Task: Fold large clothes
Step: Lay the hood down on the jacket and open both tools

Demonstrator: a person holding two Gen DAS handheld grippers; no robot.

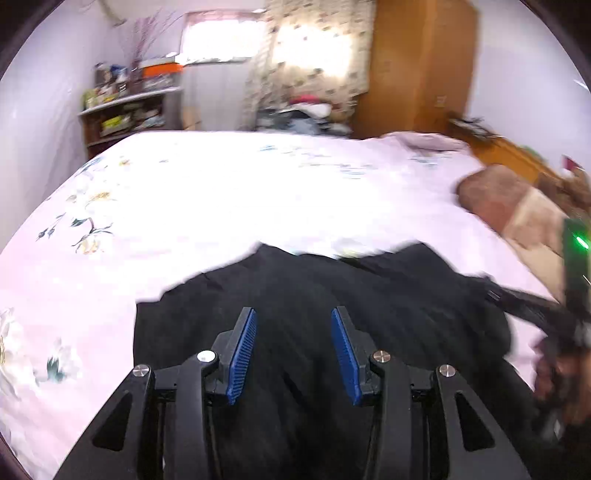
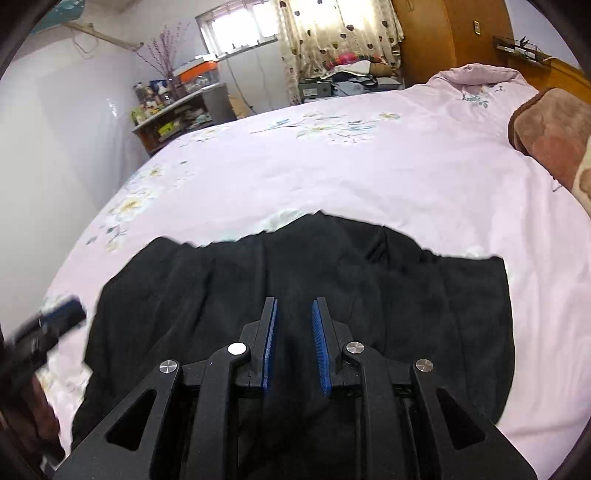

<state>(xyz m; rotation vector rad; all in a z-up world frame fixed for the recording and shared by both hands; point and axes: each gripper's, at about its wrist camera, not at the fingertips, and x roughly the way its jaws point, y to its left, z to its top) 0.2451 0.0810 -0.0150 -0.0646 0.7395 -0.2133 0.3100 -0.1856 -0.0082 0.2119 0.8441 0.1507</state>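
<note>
The black garment point(image 2: 295, 288) lies spread on the bed point(image 2: 369, 173), filling the lower centre of both views; its far edge runs as an uneven line across mid-frame, with shallow lengthwise creases in a soft, matt cloth. Its right border, in the right wrist view, falls straight toward the lower right, leaving a strip of bedcover between it and the bed's edge. Beyond the garment a broad stretch of pale pink bedcover, smooth and printed with faint floral sprays, lies open up to the top third of the frame. A brown plush blanket point(image 2: 554, 136) sits at the right edge of the bed, apart from the garment. The left tool point(image 1: 293, 354) hangs above the dark cloth with its jaws moderately apart, the ribbed blue pads point(image 1: 242, 358) gripping nothing. The right tool point(image 2: 294, 347) stands narrowly parted, pads point(image 2: 269, 350) likewise clear of the fabric, nothing held. In the left wrist view, which is blurred, the other tool shows at the lower right margin, and whether cloth there touches it cannot be told. A cluttered shelf unit point(image 2: 173, 114) stands against the white wall at upper left; a wooden wardrobe point(image 2: 436, 40) occupies the upper right, beside a heart-print curtain point(image 2: 332, 33).
</note>
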